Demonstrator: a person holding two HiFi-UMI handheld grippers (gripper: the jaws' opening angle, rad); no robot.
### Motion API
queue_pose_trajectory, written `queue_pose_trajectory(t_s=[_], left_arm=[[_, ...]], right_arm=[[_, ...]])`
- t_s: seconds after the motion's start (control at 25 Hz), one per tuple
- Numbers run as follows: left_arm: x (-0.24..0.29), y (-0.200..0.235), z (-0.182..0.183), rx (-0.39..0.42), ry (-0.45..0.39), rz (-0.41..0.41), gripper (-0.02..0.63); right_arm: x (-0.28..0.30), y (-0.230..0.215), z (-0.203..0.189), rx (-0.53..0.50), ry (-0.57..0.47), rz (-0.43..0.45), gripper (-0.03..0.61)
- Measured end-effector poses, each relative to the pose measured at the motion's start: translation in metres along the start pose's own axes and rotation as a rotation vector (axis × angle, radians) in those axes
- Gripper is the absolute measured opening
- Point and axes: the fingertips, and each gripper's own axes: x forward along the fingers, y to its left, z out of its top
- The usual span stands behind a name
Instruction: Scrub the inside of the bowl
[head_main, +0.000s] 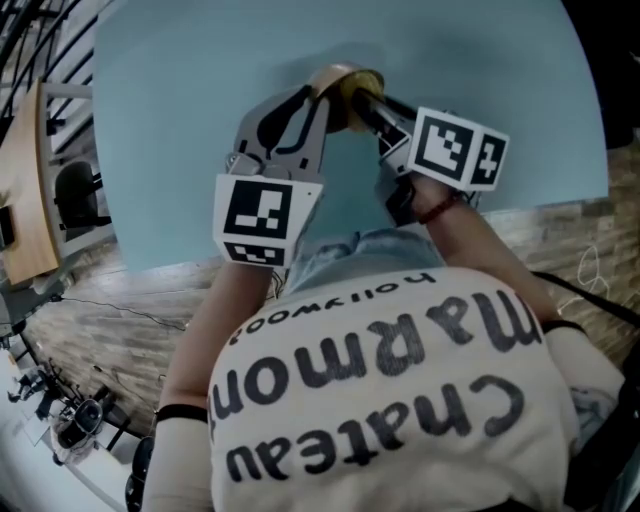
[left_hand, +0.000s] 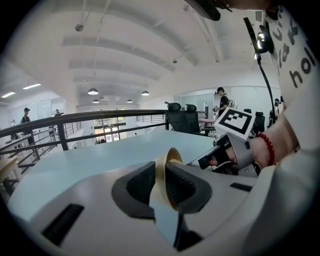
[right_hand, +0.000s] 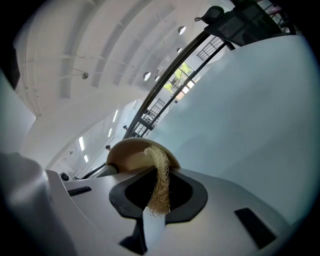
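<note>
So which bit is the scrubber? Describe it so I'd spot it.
Over the pale blue table, find the tan bowl. Pinched in the right gripper beside it is the scrubber: a pale, straw-coloured tuft of stringy fibres, the only fuzzy thing there.

Pale blue table (head_main: 180, 120), black railing (left_hand: 75, 119)

Left tool (head_main: 322, 92) and right tool (head_main: 368, 104) meet at a tan bowl (head_main: 338, 76) above the pale blue table (head_main: 180, 120).
</note>
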Motion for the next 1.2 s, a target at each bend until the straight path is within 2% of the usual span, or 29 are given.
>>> queue_pose_trajectory(t_s=[0.28, 0.6, 0.92, 1.2], left_arm=[[-0.004, -0.007, 0.003, 0.011, -0.008, -0.03, 0.055], [-0.014, 0.005, -0.003, -0.099, -0.037, -0.034, 0.057], [-0.019, 0.004, -0.001, -0.107, -0.056, -0.05, 0.057], [-0.035, 0.003, 0.004, -0.12, -0.083, -0.055, 0.057]], right_arm=[[-0.004, -0.002, -0.014, 0.076, 0.013, 0.015, 0.061], [0.006, 0.014, -0.028, 0.142, 0.034, 0.068, 0.061], [0.008, 0.026, -0.035, 0.201, 0.044, 0.114, 0.061], [0.001, 0.042, -0.039, 0.196, 0.039, 0.136, 0.061]])
